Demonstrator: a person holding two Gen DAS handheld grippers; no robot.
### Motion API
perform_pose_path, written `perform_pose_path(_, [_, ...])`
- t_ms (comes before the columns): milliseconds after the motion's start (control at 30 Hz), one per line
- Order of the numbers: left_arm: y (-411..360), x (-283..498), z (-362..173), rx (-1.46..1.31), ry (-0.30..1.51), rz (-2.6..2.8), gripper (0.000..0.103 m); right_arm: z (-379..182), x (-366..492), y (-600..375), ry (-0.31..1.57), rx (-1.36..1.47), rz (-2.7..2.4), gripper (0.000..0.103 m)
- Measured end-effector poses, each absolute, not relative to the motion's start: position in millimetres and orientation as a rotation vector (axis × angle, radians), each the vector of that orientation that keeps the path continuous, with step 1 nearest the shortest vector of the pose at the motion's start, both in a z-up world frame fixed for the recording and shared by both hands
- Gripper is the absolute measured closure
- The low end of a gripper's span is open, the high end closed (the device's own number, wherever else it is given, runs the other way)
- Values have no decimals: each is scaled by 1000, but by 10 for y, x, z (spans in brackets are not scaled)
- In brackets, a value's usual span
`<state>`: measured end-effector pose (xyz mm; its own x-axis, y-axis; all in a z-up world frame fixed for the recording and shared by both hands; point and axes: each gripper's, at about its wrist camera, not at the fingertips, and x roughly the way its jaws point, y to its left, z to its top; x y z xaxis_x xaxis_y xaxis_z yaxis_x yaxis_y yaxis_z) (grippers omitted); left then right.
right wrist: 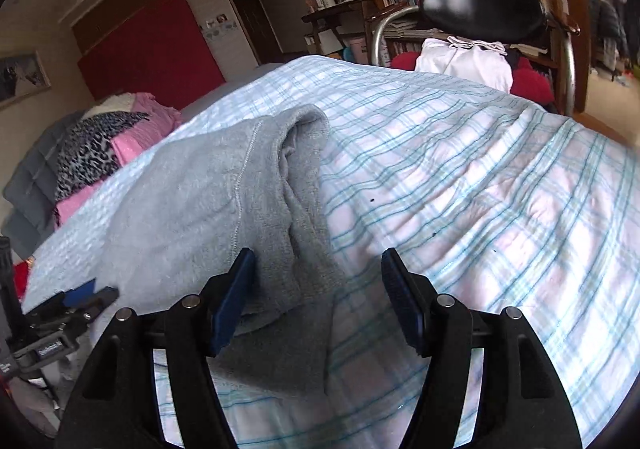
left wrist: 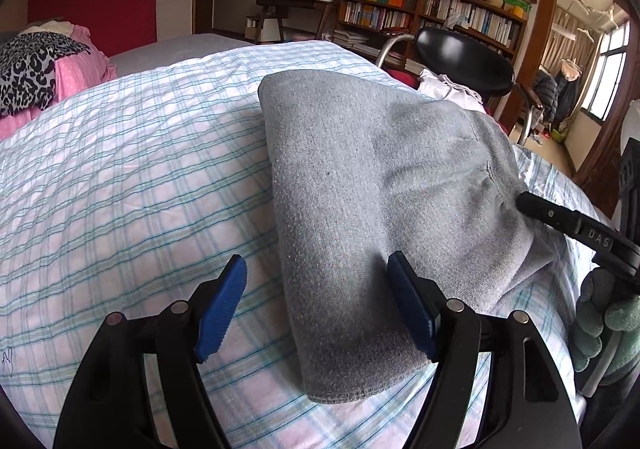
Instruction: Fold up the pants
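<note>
The grey pants (left wrist: 360,201) lie folded in a thick bundle on the checked bed sheet (left wrist: 140,177). My left gripper (left wrist: 318,301) is open and empty, its blue pads astride the bundle's near left edge. In the right wrist view the pants (right wrist: 208,201) show a stitched hem and a rolled edge. My right gripper (right wrist: 318,297) is open and empty, just above the pants' near right edge. The right gripper's finger (left wrist: 560,217) shows in the left wrist view, touching the bundle's right side. The left gripper (right wrist: 80,301) shows at the lower left of the right wrist view.
A pile of pink and leopard-print clothes (left wrist: 44,69) lies at the bed's far left. A black chair (left wrist: 464,61) with white cloth (right wrist: 464,61) stands past the far bed edge. Bookshelves (left wrist: 432,9) line the back wall. A gloved hand (left wrist: 600,313) holds the right gripper.
</note>
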<state>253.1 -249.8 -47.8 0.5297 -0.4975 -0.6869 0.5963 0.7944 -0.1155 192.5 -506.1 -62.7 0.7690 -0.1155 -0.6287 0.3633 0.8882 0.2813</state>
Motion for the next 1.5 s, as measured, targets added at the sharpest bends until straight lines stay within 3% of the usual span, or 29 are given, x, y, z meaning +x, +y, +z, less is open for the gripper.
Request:
perform_pose_path(167, [-2444, 2439, -460, 158, 752, -644, 27, -645, 1987, -4799, 685, 218, -432, 32])
perform_pose_path(300, [-2398, 2344, -433, 174, 735, -631, 27, -651, 1929, -4814, 649, 237, -426, 30])
perform_pose_path(533, [-2372, 2220, -397, 204, 702, -573, 12, -597, 1598, -4462, 574, 239, -386, 28])
perform_pose_path(667, [-2372, 2189, -383, 208, 694, -557, 11, -548, 1491, -4274, 548, 216, -402, 24])
perform_pose_path(1500, [-2421, 1942, -303, 247, 611, -542, 11, -563, 1483, -4093, 545, 162, -323, 24])
